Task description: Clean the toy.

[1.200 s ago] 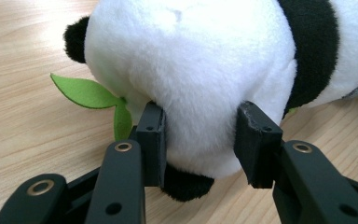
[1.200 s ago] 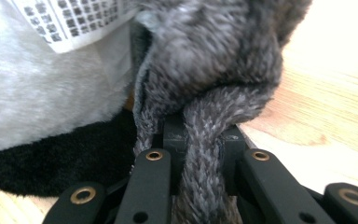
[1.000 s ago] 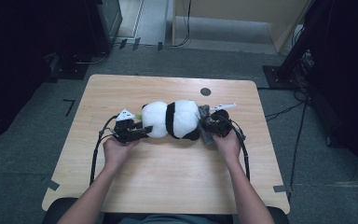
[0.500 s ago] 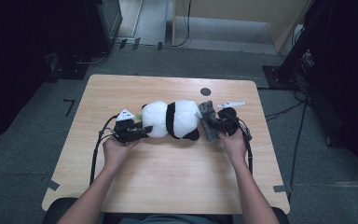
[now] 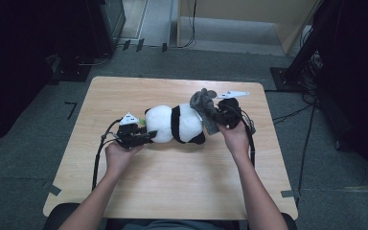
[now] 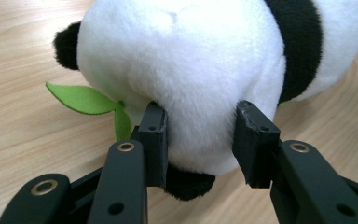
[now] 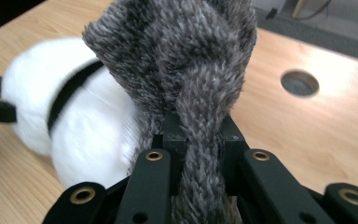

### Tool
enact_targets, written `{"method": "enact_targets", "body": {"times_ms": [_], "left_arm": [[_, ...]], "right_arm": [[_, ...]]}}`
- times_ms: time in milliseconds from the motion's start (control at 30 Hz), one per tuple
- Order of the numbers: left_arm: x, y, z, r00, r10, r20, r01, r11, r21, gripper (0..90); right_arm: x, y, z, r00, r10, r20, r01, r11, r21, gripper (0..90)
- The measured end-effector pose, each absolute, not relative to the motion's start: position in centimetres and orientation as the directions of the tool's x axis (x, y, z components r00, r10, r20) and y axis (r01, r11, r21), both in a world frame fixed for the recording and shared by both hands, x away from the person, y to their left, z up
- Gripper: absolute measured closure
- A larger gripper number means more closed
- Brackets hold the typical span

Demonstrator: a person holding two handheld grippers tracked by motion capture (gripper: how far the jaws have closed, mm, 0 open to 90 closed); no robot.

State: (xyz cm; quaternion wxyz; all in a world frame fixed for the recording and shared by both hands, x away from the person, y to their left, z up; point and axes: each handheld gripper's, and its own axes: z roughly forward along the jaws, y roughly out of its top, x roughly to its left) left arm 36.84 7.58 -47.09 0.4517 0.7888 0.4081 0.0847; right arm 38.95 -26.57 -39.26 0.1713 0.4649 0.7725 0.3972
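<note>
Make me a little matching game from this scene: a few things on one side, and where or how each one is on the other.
Things:
1. panda plush
2. grey furry cloth
3. green leaf
4. round hole

States:
a. flat on the table beside the panda
b. pinched in the right gripper's jaws
c. squeezed by the left gripper's jaws
d. set in the tabletop

Pairs: 1-c, 2-b, 3-a, 4-d
</note>
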Motion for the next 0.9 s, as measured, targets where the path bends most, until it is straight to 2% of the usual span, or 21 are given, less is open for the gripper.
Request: {"method": "enact_targets", "body": {"times_ms": [133, 267, 333, 633, 900], "left_arm": [[36.5, 7.5, -47.3, 0.653, 0.718, -0.238, 0.565, -0.254, 0.785, 59.8], [36.5, 7.7, -47.5, 0.651, 0.715, -0.254, 0.569, -0.239, 0.787, 58.1], [36.6, 7.8, -47.5, 0.655, 0.709, -0.262, 0.565, -0.229, 0.793, 55.0], [37.1, 8.0, -46.6, 0.691, 0.698, -0.189, 0.531, -0.313, 0.787, 38.7], [38.9, 9.8, -45.1, 0.704, 0.673, -0.227, 0.545, -0.307, 0.78, 34.8]], "right_arm": [[39.1, -25.0, -38.3, -0.545, 0.834, 0.086, 0.556, 0.282, 0.782, 79.6], [39.8, -23.3, -38.9, -0.569, 0.818, 0.078, 0.579, 0.331, 0.745, 79.3], [40.0, -22.9, -39.3, -0.567, 0.823, 0.041, 0.564, 0.351, 0.747, 79.5], [40.4, -23.2, -39.9, -0.572, 0.819, 0.033, 0.56, 0.361, 0.746, 79.7], [40.6, -23.5, -40.0, -0.582, 0.812, 0.048, 0.562, 0.36, 0.745, 79.6]]}}
